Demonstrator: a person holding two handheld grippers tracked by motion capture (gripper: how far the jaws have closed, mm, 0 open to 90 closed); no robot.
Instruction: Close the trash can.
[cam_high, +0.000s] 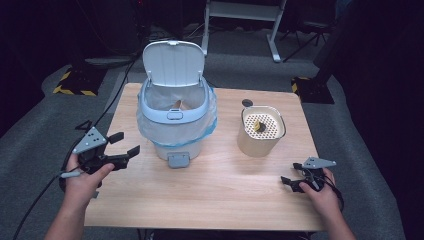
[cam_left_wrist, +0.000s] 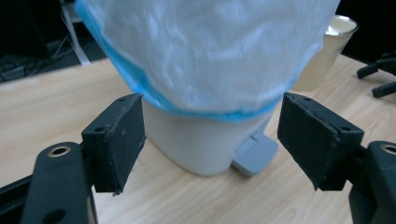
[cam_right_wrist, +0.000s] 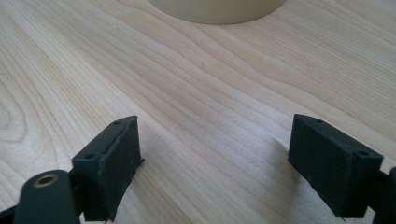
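A small white pedal bin stands at the back left of the table, its lid up and a clear bag with a blue rim hanging over its sides. The grey pedal points toward me. My left gripper hangs open just left of the bin, jaws aimed at it and empty; its own view shows the bag and the pedal close ahead. A cream cup with a perforated insert holds something yellowish. My right gripper rests open and empty near the front right, below the cup.
The wooden table has bare room across its front half. A small dark disc lies behind the cup. Grey carpet, a white frame's legs and yellow-black striped bases surround the table. Cables trail from both grippers.
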